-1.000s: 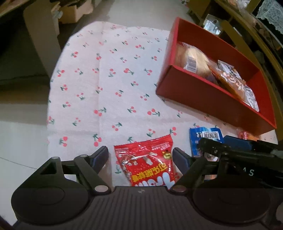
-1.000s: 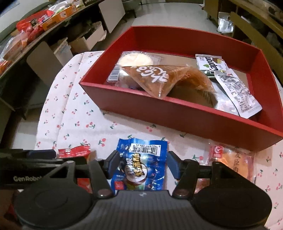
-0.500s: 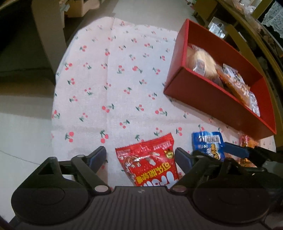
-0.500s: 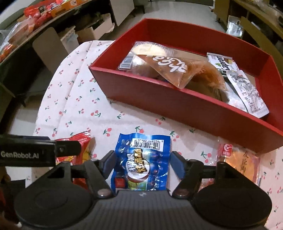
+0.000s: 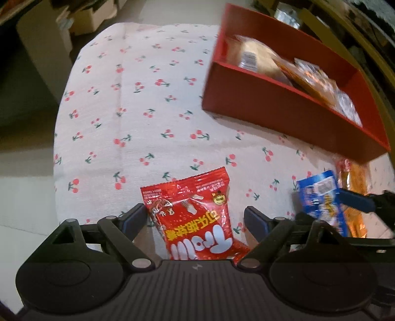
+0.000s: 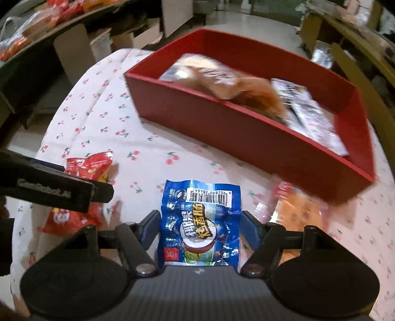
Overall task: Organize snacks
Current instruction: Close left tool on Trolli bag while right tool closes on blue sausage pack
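A red snack packet [image 5: 195,217] lies on the cherry-print cloth between the fingers of my left gripper [image 5: 195,217]; the jaws stand open around it. It also shows in the right wrist view [image 6: 86,168]. A blue snack packet [image 6: 200,222] lies between the fingers of my right gripper [image 6: 200,223], which is open too. The blue packet also shows in the left wrist view [image 5: 321,200]. A red box [image 6: 246,138] with several snack packs in it stands beyond both packets; it also shows in the left wrist view [image 5: 284,113].
An orange snack pack [image 6: 301,210] lies right of the blue packet, near the box's front wall. The round table's cloth [image 5: 138,103] spreads to the left. Cardboard boxes [image 5: 84,19] and shelves with goods [image 6: 29,27] stand past the table edge.
Both grippers have pulled back and up from the table, so the box looks farther away. The red and blue packets stay between the open fingers.
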`<state>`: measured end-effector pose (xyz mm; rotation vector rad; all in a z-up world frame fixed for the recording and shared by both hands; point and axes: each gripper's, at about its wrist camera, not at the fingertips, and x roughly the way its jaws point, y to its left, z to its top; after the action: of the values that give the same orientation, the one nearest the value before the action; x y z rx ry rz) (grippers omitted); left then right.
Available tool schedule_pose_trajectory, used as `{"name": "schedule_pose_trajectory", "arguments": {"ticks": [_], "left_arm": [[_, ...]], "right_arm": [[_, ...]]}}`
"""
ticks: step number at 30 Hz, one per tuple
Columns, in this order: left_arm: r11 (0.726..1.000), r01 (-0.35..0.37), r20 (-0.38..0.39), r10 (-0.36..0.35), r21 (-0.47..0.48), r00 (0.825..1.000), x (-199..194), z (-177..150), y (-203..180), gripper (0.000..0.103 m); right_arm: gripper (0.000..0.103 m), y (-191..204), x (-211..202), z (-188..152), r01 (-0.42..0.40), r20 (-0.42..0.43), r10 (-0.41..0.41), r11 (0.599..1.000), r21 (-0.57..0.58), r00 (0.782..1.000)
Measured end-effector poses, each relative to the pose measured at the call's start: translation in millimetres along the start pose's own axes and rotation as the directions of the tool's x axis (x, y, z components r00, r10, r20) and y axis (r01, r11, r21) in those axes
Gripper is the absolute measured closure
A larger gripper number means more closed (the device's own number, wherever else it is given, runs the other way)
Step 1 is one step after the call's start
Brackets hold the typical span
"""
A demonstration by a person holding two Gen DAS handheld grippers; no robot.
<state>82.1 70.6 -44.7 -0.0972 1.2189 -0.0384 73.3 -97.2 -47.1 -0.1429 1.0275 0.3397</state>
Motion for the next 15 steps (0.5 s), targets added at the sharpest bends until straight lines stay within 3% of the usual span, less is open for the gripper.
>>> {"name": "schedule_pose_trajectory", "arguments": {"ticks": [6, 11, 15], "left_arm": [[0.999, -0.016, 0.034, 0.015, 0.041, 0.999, -5, -8, -14, 0.036], [0.997, -0.018, 0.041, 0.015, 0.077, 0.999, -9, -19, -23, 0.039], [0.991, -0.052, 0.054, 0.046, 0.123, 0.997, -6, -28, -41, 0.033]], "right_arm": [[0.023, -7, -18, -8, -0.012, 0.031, 0.012, 1.000, 0.025, 0.999], [0.023, -12, -30, -8, -0.018, 0.064, 0.016, 0.999, 0.035, 0.998], [0.023, -18, -37, -10, -0.011, 0.074, 0.007, 0.999, 0.052, 0.997]]}}
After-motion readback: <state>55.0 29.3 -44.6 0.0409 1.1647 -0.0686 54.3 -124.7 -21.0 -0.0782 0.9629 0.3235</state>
